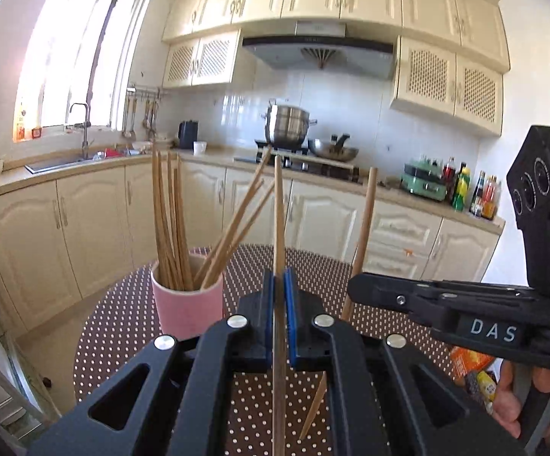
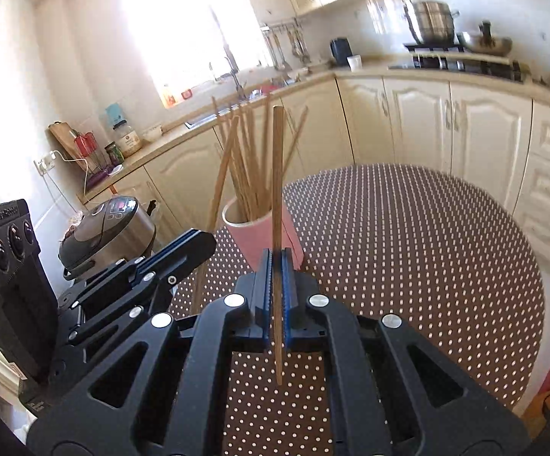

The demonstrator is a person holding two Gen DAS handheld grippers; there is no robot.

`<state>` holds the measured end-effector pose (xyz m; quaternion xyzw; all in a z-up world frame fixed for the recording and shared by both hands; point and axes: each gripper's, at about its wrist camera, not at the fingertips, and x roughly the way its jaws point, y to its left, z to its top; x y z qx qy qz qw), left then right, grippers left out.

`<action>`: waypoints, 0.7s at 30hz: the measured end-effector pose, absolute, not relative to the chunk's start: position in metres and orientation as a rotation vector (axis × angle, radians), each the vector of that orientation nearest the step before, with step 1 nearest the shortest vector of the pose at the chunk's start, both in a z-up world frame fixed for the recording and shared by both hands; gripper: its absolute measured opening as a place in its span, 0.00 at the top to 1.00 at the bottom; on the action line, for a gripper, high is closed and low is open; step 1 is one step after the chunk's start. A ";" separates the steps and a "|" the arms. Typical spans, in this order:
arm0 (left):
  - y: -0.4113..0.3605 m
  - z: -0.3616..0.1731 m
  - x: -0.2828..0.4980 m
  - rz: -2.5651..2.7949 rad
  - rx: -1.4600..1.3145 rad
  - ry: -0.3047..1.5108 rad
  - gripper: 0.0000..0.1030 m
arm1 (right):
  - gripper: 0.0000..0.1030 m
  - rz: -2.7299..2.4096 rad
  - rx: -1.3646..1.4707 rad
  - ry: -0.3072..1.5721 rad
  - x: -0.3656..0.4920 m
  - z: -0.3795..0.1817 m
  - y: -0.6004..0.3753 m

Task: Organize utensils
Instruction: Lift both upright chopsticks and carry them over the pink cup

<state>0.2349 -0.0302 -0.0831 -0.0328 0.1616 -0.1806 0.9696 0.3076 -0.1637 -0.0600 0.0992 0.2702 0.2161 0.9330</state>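
The left gripper is clamped on one wooden chopstick. The stick stands near upright between the blue pads, with its thin end below the jaws. The right gripper is clamped on a second chopstick in the same near-upright attitude. In the left wrist view, the right gripper enters from the right side, and its chopstick passes through the closed jaws at a slight tilt. A hand grips the handle at the lower right.

Both sticks hang above the dotted tablecloth and touch nothing else.

Just beyond the grippers, a pink cup stands on the table. It holds a bundle of chopsticks. Most stand near upright at the left of the cup; a few lean to the right.

Assessment: the task is well advanced. Most chopsticks are already in the cup. No loose chopsticks show on the visible part of the tablecloth. The two held sticks remain to be inserted.

The chopsticks are plain light-brown wood, long and thin, tapered to one end.

Beyond the table are cream kitchen cabinets.
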 end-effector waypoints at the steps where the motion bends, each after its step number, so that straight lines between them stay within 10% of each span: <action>1: -0.027 -0.081 0.234 -0.361 -0.075 0.310 0.94 | 0.95 0.446 0.197 0.546 0.307 -0.057 -0.161; 21: 0.044 -0.018 0.274 -0.259 -0.264 0.004 0.94 | 0.95 0.497 0.053 0.376 0.341 0.005 -0.095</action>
